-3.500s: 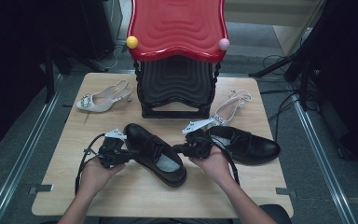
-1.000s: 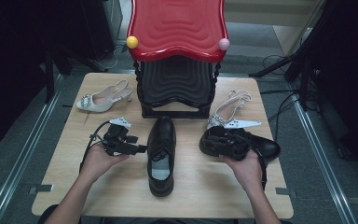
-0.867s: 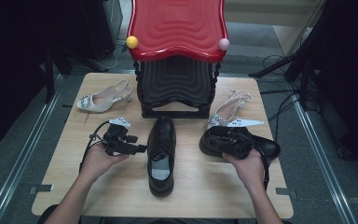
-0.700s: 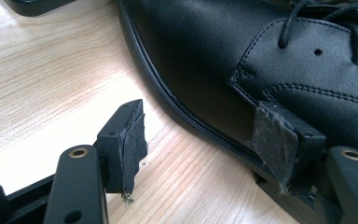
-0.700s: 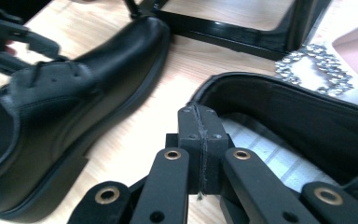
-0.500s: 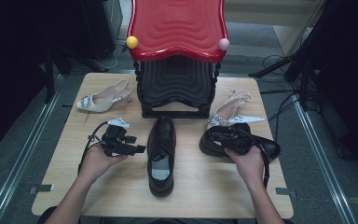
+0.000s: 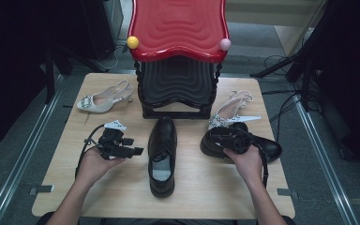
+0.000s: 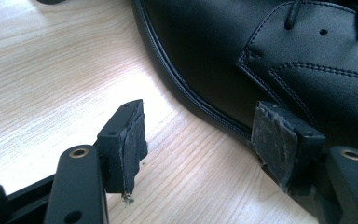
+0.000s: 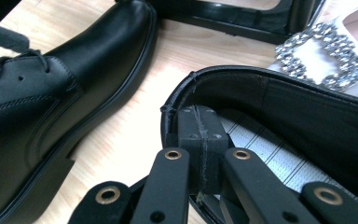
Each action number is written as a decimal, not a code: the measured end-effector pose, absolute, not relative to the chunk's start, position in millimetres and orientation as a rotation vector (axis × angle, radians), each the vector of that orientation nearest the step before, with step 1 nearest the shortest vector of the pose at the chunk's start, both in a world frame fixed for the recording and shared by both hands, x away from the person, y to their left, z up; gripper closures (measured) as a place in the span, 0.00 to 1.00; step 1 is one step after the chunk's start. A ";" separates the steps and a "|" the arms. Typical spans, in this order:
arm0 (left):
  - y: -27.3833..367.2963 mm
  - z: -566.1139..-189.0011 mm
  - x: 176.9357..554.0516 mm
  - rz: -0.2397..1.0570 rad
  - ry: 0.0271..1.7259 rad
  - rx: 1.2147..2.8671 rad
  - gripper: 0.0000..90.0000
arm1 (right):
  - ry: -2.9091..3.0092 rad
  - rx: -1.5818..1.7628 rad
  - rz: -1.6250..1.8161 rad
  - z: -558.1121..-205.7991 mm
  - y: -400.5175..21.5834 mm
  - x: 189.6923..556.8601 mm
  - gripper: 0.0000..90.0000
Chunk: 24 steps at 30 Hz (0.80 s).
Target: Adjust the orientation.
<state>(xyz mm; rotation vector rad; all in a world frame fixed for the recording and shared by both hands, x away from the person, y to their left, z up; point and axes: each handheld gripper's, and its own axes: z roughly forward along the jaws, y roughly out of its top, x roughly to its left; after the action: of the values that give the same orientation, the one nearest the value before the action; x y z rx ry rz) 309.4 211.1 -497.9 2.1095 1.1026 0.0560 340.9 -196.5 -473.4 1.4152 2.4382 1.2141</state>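
Black leather shoe lies at the surface's three o'clock, its heel rim pinched in the right claw; that thin grip could slip. Left claw gapes beside the centre shoe.

— What sits where on the bench?

— A stool stands at the far edge, a laced shoe just before it, toe toward it. A second laced shoe lies to the right, a heeled sandal behind it.

— And to the left?

— Another sandal lies at the far left; the left tool rests beside the middle shoe, the right tool inside the second shoe's heel.
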 end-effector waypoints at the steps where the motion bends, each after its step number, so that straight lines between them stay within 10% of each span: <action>1: 211.0 -498.1 309.3 0.055 1.102 2.112 0.39 | 2.444 1.416 1.214 -473.2 -196.1 340.2 1.00; 24: 209.9 -494.9 315.8 0.074 1.085 2.088 0.39 | 2.555 1.357 1.252 -473.2 -183.4 313.5 1.00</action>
<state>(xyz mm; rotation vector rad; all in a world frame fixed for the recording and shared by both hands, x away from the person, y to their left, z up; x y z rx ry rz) 315.8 209.9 -494.9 2.0881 1.0855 0.0736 313.5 -183.4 -473.2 1.3572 2.5548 1.2516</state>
